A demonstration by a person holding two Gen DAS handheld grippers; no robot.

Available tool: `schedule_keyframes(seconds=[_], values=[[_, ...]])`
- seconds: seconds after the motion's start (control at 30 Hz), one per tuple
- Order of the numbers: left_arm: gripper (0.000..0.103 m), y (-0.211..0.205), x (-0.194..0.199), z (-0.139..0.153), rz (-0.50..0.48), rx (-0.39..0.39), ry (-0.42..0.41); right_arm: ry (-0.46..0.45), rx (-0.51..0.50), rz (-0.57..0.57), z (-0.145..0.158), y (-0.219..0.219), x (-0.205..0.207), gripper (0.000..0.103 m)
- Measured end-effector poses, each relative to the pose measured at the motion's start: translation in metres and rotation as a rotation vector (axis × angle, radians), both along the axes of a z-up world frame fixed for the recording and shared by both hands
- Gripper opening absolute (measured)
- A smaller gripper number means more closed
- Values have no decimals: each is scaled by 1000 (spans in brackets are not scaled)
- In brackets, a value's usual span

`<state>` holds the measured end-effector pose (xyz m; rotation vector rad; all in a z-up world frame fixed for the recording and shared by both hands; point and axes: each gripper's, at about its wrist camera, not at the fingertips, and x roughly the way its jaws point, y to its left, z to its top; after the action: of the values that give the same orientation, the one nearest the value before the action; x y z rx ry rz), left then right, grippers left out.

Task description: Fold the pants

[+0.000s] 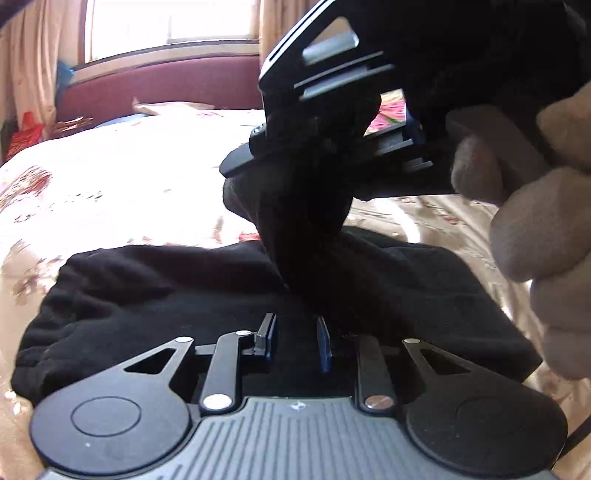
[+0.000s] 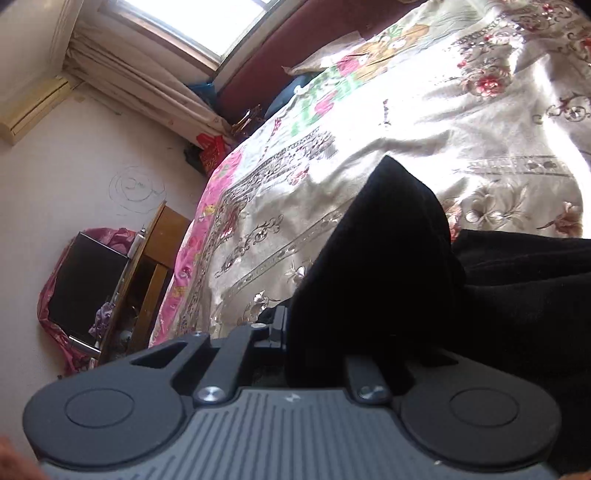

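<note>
The black pants (image 1: 147, 306) lie bunched and partly folded on the floral bedspread (image 1: 110, 177). My left gripper (image 1: 297, 341) rests low on the pants; its blue-padded fingers stand a little apart with dark cloth in the gap. My right gripper (image 1: 332, 147) hangs above it in the left wrist view, shut on a twisted fold of the pants that rises from the pile. In the right wrist view the lifted black fold (image 2: 388, 258) covers the right gripper's (image 2: 325, 332) fingers, and the rest of the pants (image 2: 524, 295) lie to the right.
The bed has a maroon headboard (image 1: 166, 85) under a bright window (image 1: 166, 26). A pillow (image 2: 369, 48) lies near the headboard. Left of the bed stand a wooden nightstand (image 2: 155, 273) and a black box in pink wrapping (image 2: 85, 280). A gloved hand (image 1: 535, 206) holds the right gripper.
</note>
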<state>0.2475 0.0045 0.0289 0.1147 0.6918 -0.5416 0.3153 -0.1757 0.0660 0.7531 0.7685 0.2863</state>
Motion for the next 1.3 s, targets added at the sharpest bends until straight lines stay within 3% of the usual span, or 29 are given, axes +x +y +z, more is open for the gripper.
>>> schedule_keyframes(seconds=[0.13, 0.33, 0.4, 0.47, 0.57, 0.73, 0.8, 0.9, 1.03, 1.2, 1.3], values=[[38, 46, 3, -11, 83, -2, 19, 20, -89, 60, -20, 60, 22, 10], [38, 82, -9, -23, 113, -9, 41, -68, -333, 219, -18, 137, 23, 11], [38, 85, -14, -25, 108, 6, 37, -81, -464, 249, -20, 157, 24, 18], [39, 89, -17, -26, 110, -1, 41, -61, -489, 304, -25, 166, 26, 33], [40, 91, -24, -25, 113, 7, 38, -49, -509, 338, -27, 171, 21, 35], [41, 94, -36, -26, 127, 12, 74, -155, -726, 426, -13, 203, 7, 38], [41, 100, -40, -27, 141, 2, 95, -190, -850, 513, -12, 219, 6, 40], [41, 106, -42, -27, 169, -5, 112, -281, -915, 594, -9, 230, -3, 41], [41, 109, -47, -26, 188, 7, 109, -321, -966, 617, -11, 222, -17, 43], [41, 109, -48, -18, 186, 3, 91, -188, -891, 528, -7, 161, -35, 44], [41, 99, -49, -12, 176, 10, 78, -145, -919, 498, -8, 120, -63, 45]])
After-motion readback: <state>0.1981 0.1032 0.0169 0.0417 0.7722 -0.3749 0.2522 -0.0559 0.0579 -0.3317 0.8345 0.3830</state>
